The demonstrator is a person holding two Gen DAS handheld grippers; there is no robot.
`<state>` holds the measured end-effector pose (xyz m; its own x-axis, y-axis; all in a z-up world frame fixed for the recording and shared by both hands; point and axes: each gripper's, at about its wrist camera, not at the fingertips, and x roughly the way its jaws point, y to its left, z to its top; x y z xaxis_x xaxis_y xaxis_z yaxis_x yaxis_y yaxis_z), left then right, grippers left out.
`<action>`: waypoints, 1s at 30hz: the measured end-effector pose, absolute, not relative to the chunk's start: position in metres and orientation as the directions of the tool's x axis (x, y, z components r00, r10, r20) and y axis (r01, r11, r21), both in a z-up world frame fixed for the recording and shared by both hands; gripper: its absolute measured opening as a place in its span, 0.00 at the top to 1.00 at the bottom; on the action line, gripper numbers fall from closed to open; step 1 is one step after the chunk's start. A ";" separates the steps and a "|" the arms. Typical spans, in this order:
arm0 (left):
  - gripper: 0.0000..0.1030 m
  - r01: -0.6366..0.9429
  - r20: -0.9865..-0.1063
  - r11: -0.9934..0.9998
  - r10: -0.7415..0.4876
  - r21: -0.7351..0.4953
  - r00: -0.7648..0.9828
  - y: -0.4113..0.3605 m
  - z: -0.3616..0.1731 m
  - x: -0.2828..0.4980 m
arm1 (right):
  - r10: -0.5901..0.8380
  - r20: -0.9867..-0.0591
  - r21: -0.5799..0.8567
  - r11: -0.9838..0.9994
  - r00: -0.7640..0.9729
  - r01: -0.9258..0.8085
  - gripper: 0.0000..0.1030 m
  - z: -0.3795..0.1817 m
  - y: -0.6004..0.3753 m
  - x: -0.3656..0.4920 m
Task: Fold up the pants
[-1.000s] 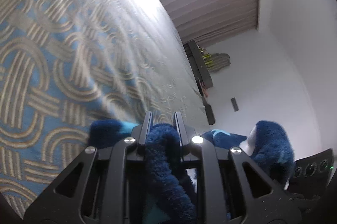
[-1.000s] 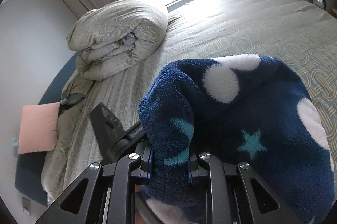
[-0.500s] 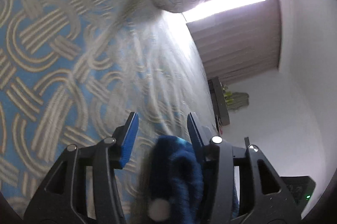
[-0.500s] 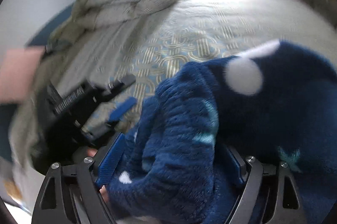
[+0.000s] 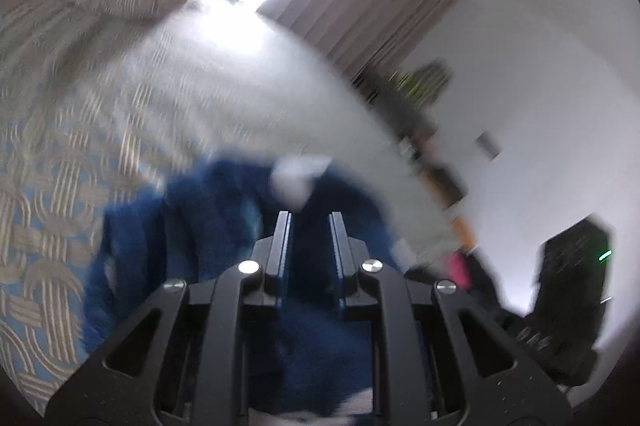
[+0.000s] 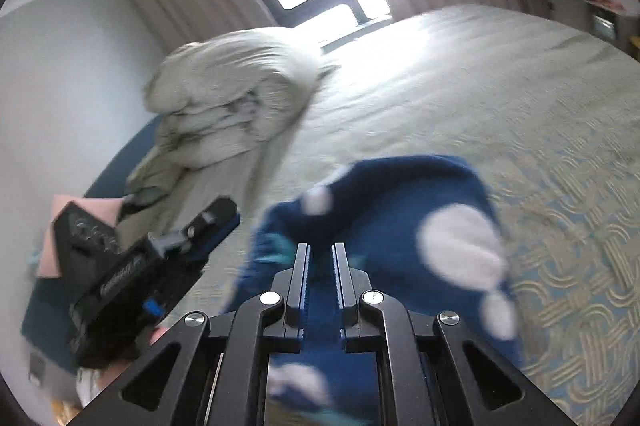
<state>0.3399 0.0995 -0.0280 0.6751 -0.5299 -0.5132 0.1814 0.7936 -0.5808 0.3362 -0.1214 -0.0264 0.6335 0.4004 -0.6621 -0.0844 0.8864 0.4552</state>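
Both grippers off the fleece, fold laid down

A second ago my left gripper (image 5: 310, 222) and right gripper (image 6: 320, 254) pinched the fluffy navy pants with white dots (image 6: 400, 226); now both sets of jaws stand narrowly apart, holding nothing, and the pants lie bunched on the pale woven-pattern bedspread (image 6: 540, 146) just ahead. That fold looks placed, though still lumpy.

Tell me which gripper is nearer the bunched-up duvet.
Left. The left gripper is over the bedspread, between the duvet and the right gripper, which is farther back above the pants.
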 end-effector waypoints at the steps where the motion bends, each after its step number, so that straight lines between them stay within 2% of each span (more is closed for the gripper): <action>1: 0.84 0.141 -0.568 0.831 -0.481 -0.538 0.667 0.093 -0.040 0.342 | 0.380 -0.673 0.440 0.895 0.635 -0.070 0.91 -0.033 -0.123 0.339; 2: 0.91 0.091 -0.626 0.876 -0.408 -0.474 0.664 0.091 -0.054 0.343 | 0.344 -0.689 0.421 0.907 0.638 -0.034 0.91 -0.044 -0.128 0.339; 3: 0.98 0.061 -0.644 0.898 -0.358 -0.435 0.676 0.091 -0.063 0.341 | 0.335 -0.694 0.419 0.908 0.638 -0.022 0.92 -0.054 -0.132 0.339; 4: 0.97 0.043 -0.634 0.907 -0.327 -0.420 0.701 0.094 -0.069 0.337 | 0.331 -0.696 0.416 0.909 0.637 -0.018 0.93 -0.063 -0.136 0.338; 5: 0.97 0.029 -0.629 0.911 -0.307 -0.411 0.714 0.097 -0.071 0.340 | 0.334 -0.694 0.416 0.909 0.638 -0.024 0.99 -0.078 -0.142 0.335; 7: 0.97 0.005 -0.629 0.924 -0.264 -0.382 0.731 0.099 -0.071 0.337 | 0.341 -0.667 0.408 0.911 0.663 -0.058 1.00 -0.096 -0.144 0.326; 10: 0.97 -0.003 -0.632 0.948 -0.211 -0.320 0.746 0.093 -0.070 0.327 | 0.288 -0.651 0.322 0.943 0.702 -0.088 1.00 -0.097 -0.134 0.311; 11: 0.97 0.002 -0.644 0.951 -0.212 -0.310 0.735 0.089 -0.060 0.322 | 0.269 -0.665 0.299 0.951 0.696 -0.082 1.00 -0.092 -0.131 0.312; 13: 0.89 0.008 -0.645 0.932 -0.257 -0.363 0.720 0.089 -0.041 0.320 | 0.270 -0.690 0.304 0.950 0.671 -0.069 1.00 -0.083 -0.129 0.314; 15: 0.84 0.032 -0.597 0.919 -0.282 -0.394 0.751 0.090 -0.014 0.314 | 0.354 -0.681 0.428 0.903 0.641 -0.044 0.90 -0.066 -0.140 0.317; 18: 0.83 0.049 -0.551 0.939 -0.242 -0.342 0.799 0.083 0.010 0.316 | 0.394 -0.615 0.488 0.871 0.683 -0.062 0.89 -0.031 -0.153 0.320; 21: 0.83 0.034 -0.577 0.951 -0.215 -0.307 0.788 0.078 0.007 0.341 | 0.366 -0.600 0.463 0.884 0.711 -0.065 0.89 -0.016 -0.158 0.340; 25: 0.84 -0.018 -0.643 0.963 -0.165 -0.267 0.748 0.079 -0.025 0.366 | 0.351 -0.663 0.458 0.889 0.661 -0.013 0.91 -0.037 -0.166 0.388; 27: 0.86 -0.023 -0.671 0.957 -0.184 -0.288 0.718 0.084 -0.056 0.368 | 0.320 -0.705 0.423 0.906 0.634 0.013 0.92 -0.062 -0.163 0.397; 29: 0.87 0.006 -0.620 0.951 -0.207 -0.309 0.757 0.090 -0.071 0.359 | 0.337 -0.723 0.435 0.900 0.603 0.019 0.92 -0.102 -0.166 0.402; 30: 0.87 0.012 -0.607 0.955 -0.199 -0.297 0.769 0.089 -0.071 0.355 | 0.359 -0.692 0.463 0.886 0.627 0.004 0.94 -0.109 -0.170 0.398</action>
